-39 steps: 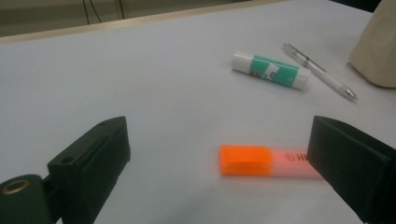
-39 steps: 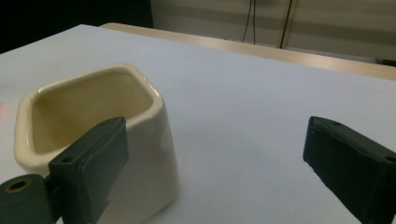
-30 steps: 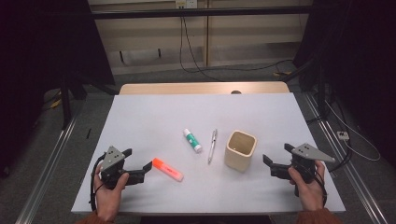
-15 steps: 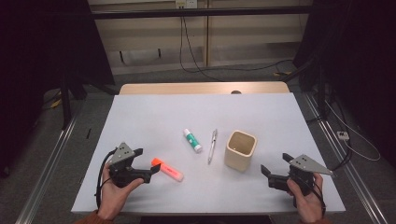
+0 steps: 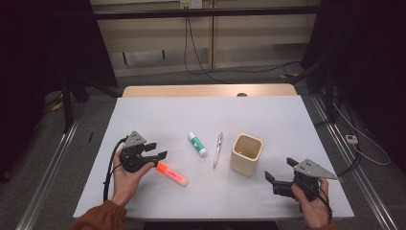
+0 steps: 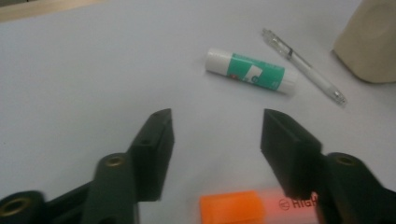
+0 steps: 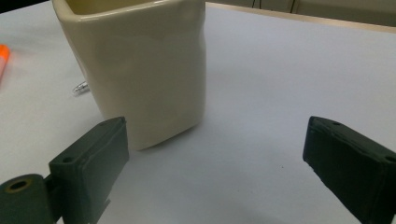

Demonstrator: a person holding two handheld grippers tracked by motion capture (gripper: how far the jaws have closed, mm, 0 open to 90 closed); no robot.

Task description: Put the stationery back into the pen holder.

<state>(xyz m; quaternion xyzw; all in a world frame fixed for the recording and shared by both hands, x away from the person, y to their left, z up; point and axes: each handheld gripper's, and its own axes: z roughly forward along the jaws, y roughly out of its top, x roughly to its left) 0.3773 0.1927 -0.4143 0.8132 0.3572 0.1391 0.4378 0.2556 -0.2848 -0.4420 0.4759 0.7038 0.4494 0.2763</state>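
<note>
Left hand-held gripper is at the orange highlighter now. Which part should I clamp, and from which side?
Clamp the highlighter on its barrel, just past the cap, coming down from above with one jaw on each long side. It lies flat on the table, so its ends offer little to pinch. The left hand-held gripper has just been closing and sits over the cap end, jaws not yet touching it.

Table (image 5: 158,115) holdings, counted:
- Orange highlighter (image 5: 172,174): 1, just under the left jaws.
- Glue stick (image 5: 197,144): 1, beyond the left jaws.
- Clear pen (image 5: 218,150): 1, farther beyond them.
- Cream square cup (image 5: 247,154): 1, ahead of the right jaws.
</note>
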